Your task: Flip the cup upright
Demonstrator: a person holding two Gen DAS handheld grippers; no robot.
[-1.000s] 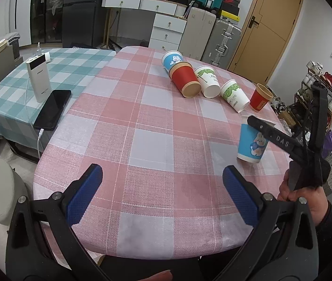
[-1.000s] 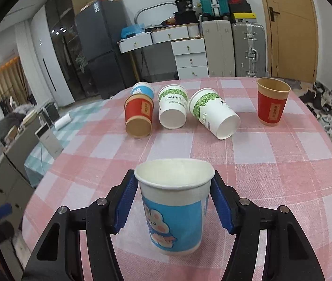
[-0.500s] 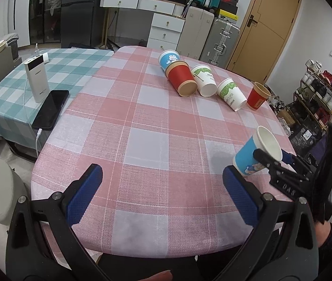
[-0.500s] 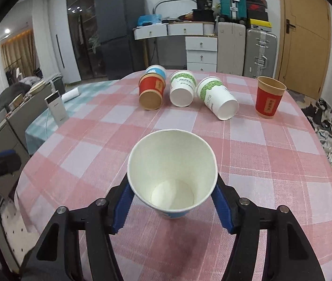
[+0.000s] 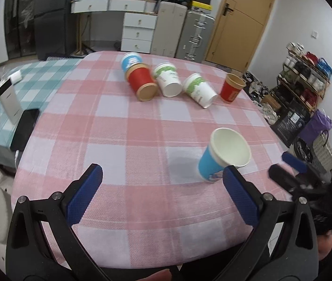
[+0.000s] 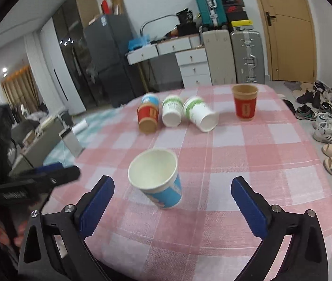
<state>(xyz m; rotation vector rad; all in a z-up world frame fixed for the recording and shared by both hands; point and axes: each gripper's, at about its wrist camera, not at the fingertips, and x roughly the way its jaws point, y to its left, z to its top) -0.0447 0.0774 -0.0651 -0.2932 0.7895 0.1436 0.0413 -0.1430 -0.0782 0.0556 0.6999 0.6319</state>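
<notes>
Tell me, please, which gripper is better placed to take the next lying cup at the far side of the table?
Probably the right gripper: it is open, holds nothing, and the white and green cup lies almost straight ahead of it. The left gripper is open too, but sits further to the side.

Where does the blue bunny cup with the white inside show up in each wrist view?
Left wrist: blue cup at lower right, mouth up, just past the left gripper's right-hand finger.
Right wrist: blue cup at lower centre, between the open fingers of the right gripper.
Shared landmark: the upright red cup at the table's far right.
</notes>
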